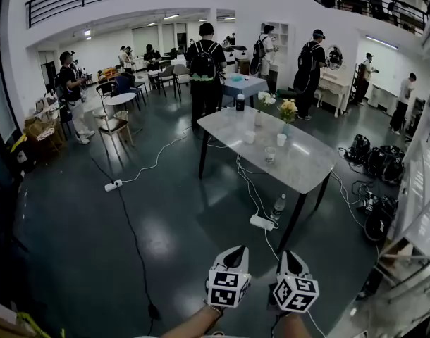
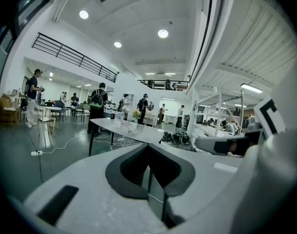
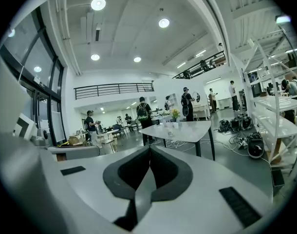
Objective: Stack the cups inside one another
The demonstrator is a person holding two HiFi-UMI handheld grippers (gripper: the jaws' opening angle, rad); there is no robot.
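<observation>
The left gripper (image 1: pixel 235 253) and right gripper (image 1: pixel 287 256) are both pressed closed and empty, near the person. The cups (image 1: pixel 249 137) stand apart on the far table (image 1: pixel 306 171). Best to step close first, then spread 1 gripper's jaws before reaching.

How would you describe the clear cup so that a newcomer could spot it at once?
Start at the pale marble-topped table in the hall's middle. Three cups stand near its centre. The clear cup is nearest the camera; the left white cup and right white cup beside it are opaque.
</observation>
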